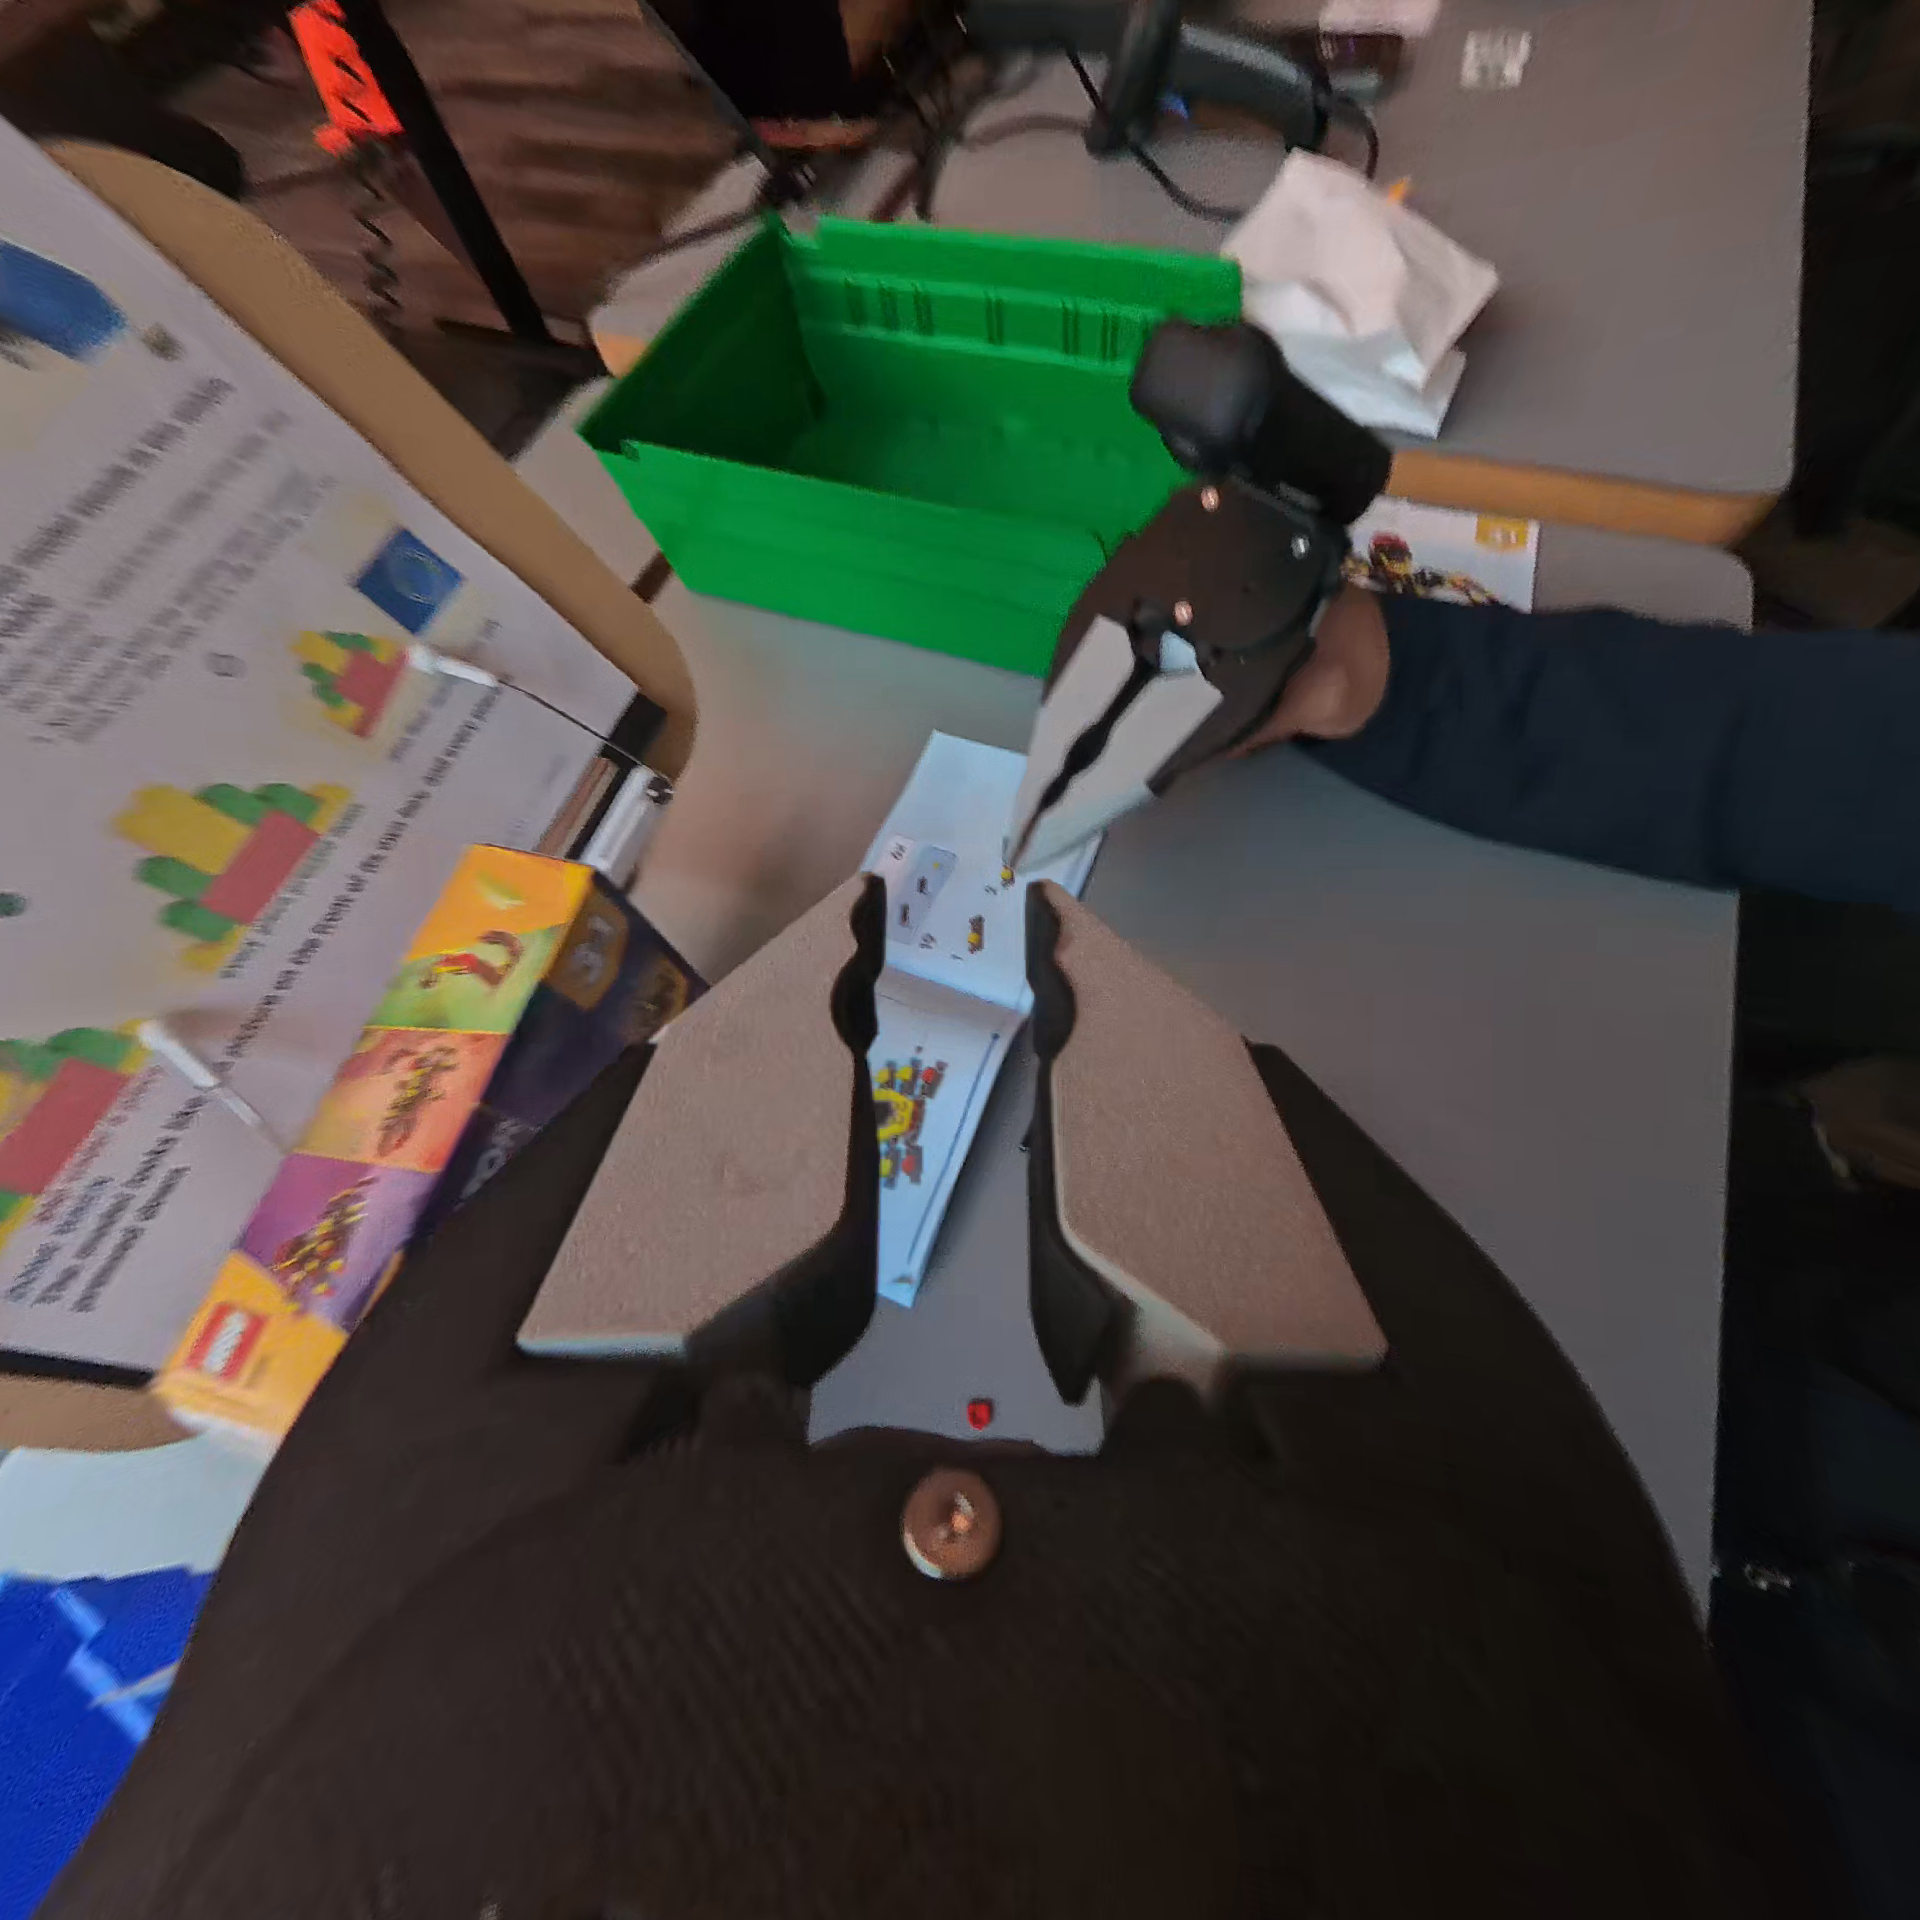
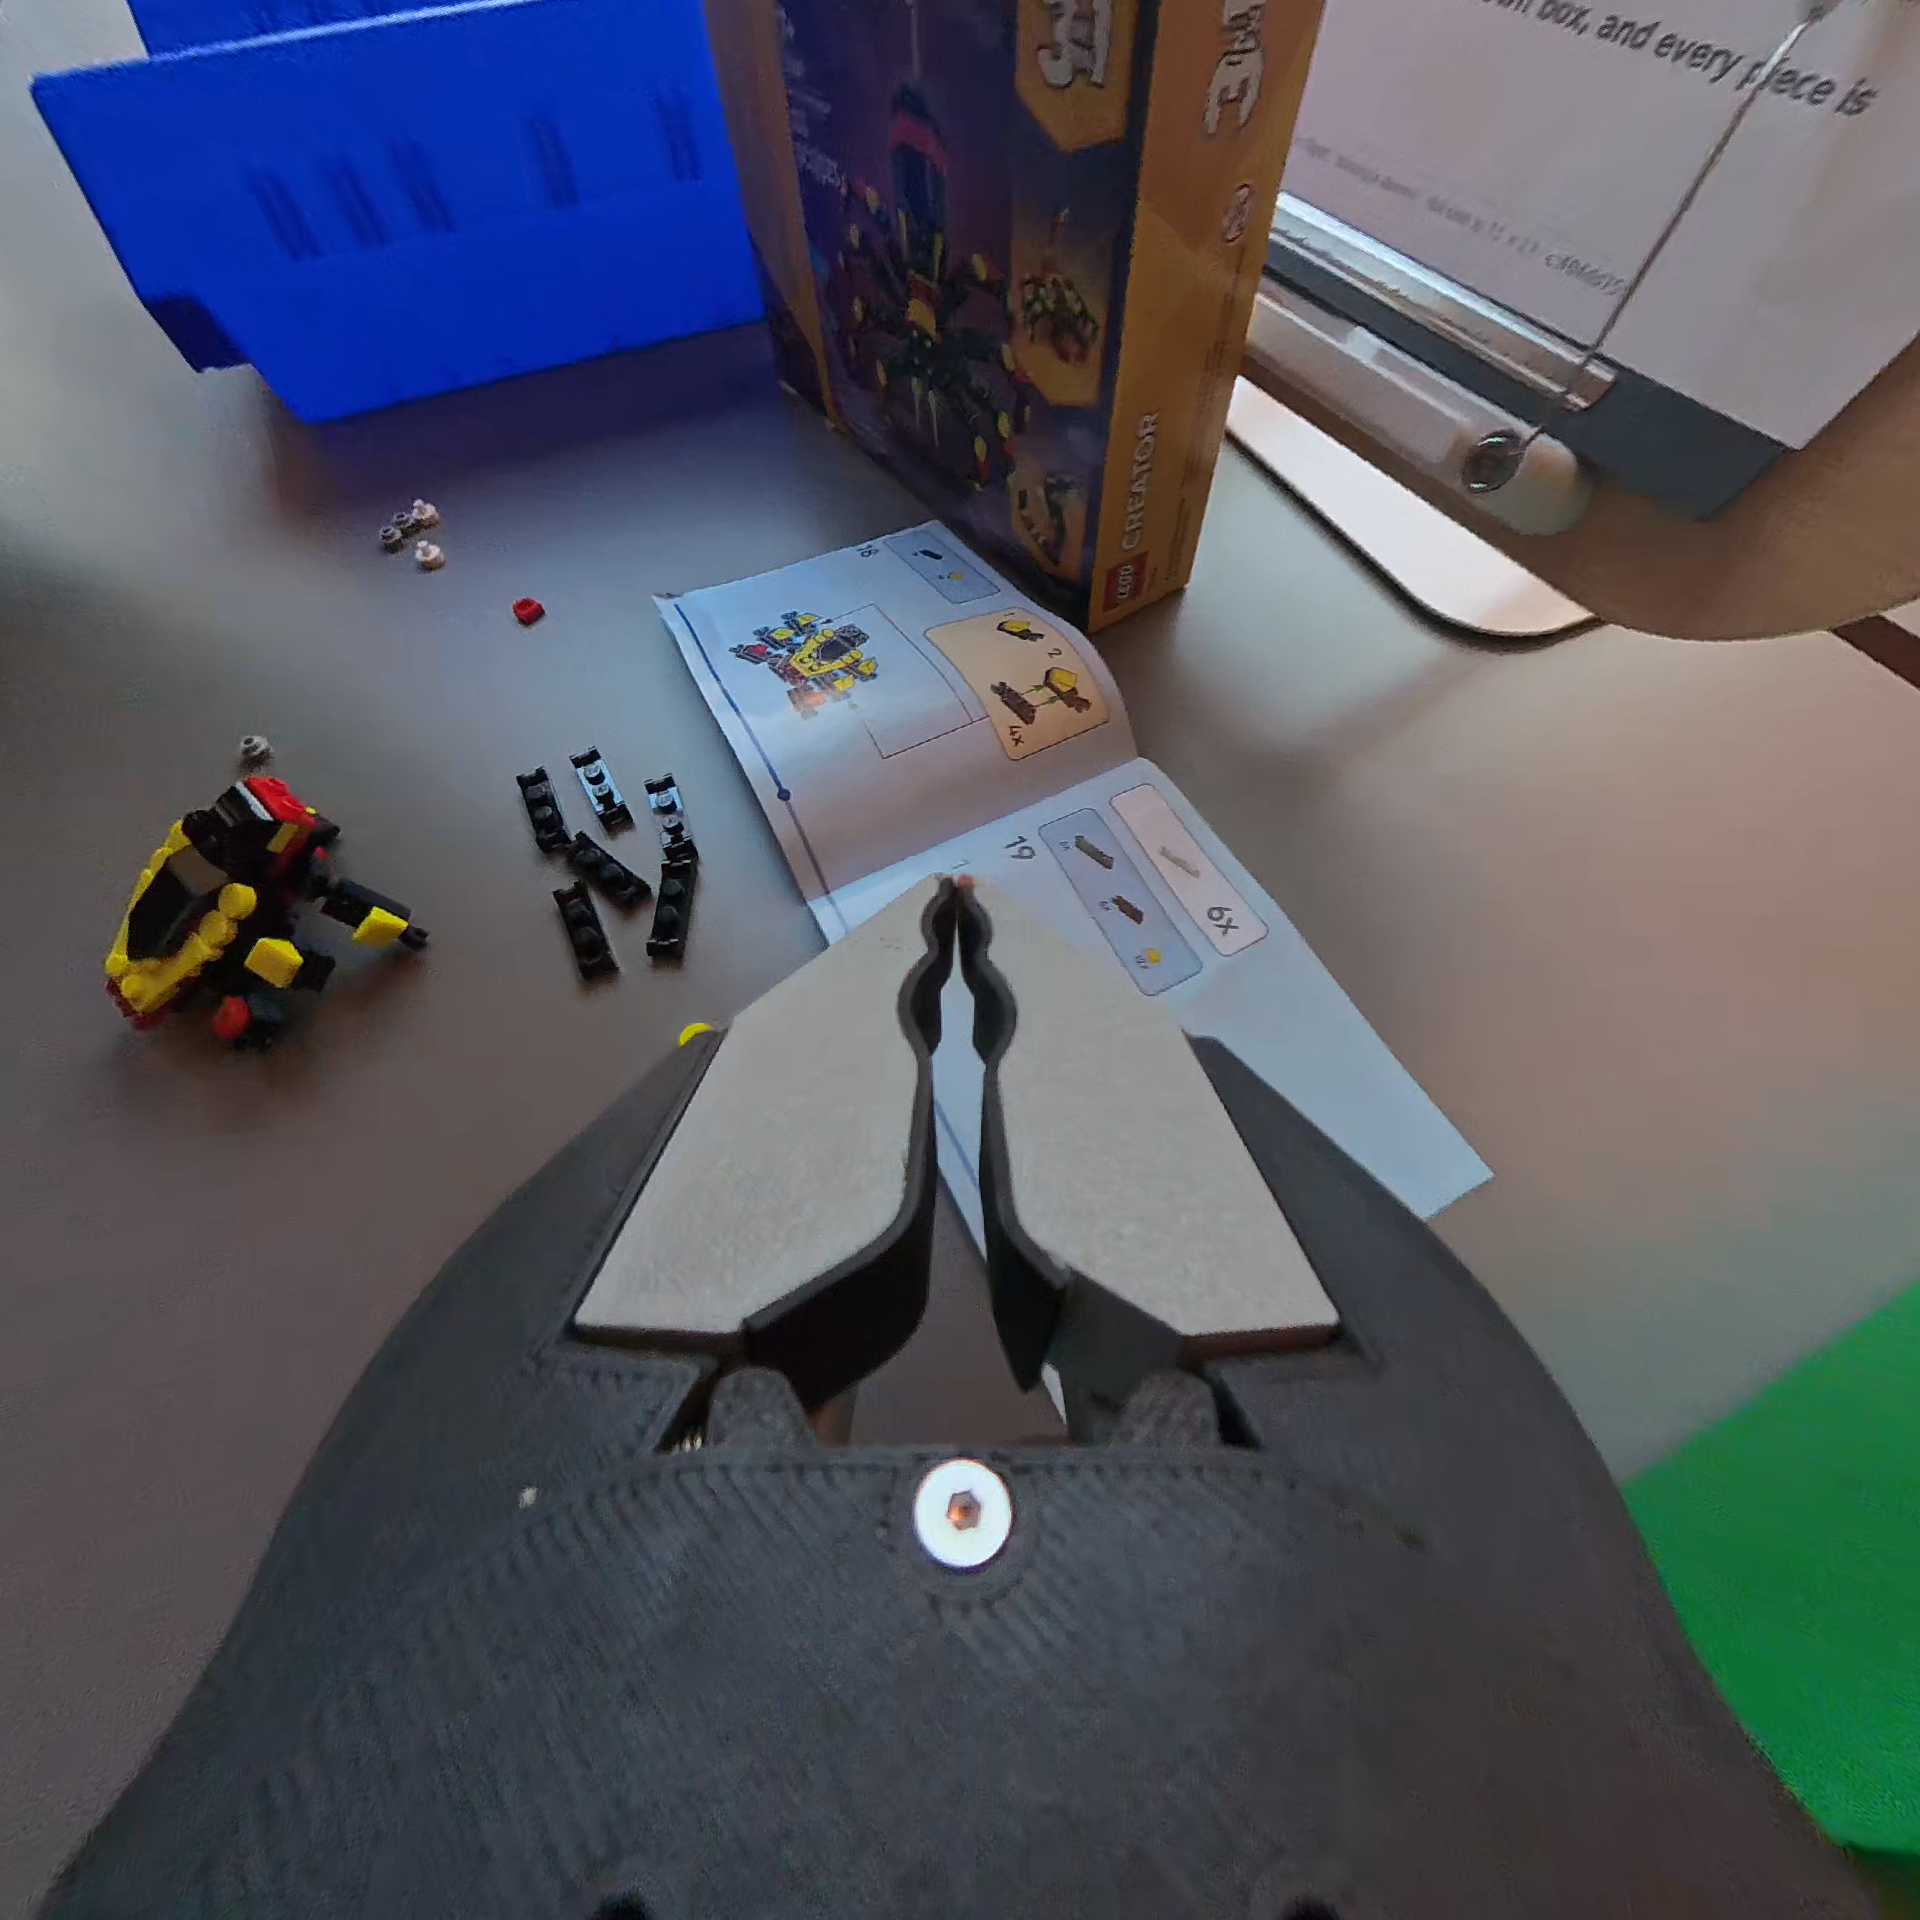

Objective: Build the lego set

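Note:
My left gripper is open and empty, held over the open instruction booklet on the grey table. My right gripper is shut, its tips low over the booklet. It appears to pinch a tiny piece, yellowish in the left wrist view. The right gripper also shows in the left wrist view, just beyond my left fingertips. A partly built black, yellow and red model sits at the left. Several black plates lie between it and the booklet.
The set's box stands behind the booklet, beside a blue bin. A green bin stands farther off. A clipboard with a printed sheet leans at the left. Loose bits: red stud, grey studs, yellow piece. Tip to tip, the grippers are about 20 cm apart.

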Motion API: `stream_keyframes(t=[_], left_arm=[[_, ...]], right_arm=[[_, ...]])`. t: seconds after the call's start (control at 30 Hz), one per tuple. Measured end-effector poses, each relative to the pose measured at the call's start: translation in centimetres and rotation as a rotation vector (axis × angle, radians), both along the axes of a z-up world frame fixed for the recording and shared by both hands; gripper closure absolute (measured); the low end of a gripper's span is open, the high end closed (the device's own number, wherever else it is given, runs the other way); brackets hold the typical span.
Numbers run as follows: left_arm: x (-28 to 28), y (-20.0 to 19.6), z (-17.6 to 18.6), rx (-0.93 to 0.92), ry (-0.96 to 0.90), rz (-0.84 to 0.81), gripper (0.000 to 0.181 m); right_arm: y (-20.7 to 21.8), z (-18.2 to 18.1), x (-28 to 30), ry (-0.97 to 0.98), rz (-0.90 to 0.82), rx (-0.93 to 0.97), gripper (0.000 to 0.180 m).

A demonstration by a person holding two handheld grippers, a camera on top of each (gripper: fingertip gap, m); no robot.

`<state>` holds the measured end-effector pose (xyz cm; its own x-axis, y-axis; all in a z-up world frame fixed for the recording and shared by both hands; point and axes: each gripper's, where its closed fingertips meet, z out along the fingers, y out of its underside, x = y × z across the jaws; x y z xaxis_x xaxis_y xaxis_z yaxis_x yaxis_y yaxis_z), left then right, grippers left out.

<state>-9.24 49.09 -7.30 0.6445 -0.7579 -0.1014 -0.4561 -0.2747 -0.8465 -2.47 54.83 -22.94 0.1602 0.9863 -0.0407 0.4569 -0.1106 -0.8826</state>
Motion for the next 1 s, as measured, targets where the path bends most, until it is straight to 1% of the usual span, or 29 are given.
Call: stream_keyframes(t=[0.1, 0.17, 0.33, 0.5, 0.6, 0.8, 1.0], left_arm=[[-2.5, 0.7, 2.9, 0.048, -0.068, 0.074, 0.153], [-3.4, 0.7, 3.6, 0.065, -0.098, 0.086, 0.154], [-4.7, 0.8, 3.5, 0.106, -0.045, 0.107, 0.156], [-4.3, 0.5, 4.3, 0.126, -0.072, 0.080, 0.157], [-4.1, 0.4, 4.6, 0.125, -0.092, 0.069, 0.157], [-3.8, 0.3, 4.4, 0.134, -0.072, 0.066, 0.156], [-3.9, 0.5, 4.2, 0.130, -0.065, 0.072, 0.157]], right_arm=[[-1.2, -1.0, -0.6, -0.055, 0.052, 0.001, 0.180], [-1.9, -1.7, -1.0, -0.097, 0.084, 0.012, 0.180], [-2.0, -3.6, -1.0, -0.199, 0.086, 0.039, 0.180], [-2.0, -3.2, -0.8, -0.166, 0.095, 0.006, 0.180], [-2.4, -3.5, -0.9, -0.183, 0.113, 0.005, 0.180], [-3.0, -4.4, -0.9, -0.245, 0.142, 0.022, 0.180], [-3.5, -4.5, -0.7, -0.247, 0.171, 0.001, 0.180]])
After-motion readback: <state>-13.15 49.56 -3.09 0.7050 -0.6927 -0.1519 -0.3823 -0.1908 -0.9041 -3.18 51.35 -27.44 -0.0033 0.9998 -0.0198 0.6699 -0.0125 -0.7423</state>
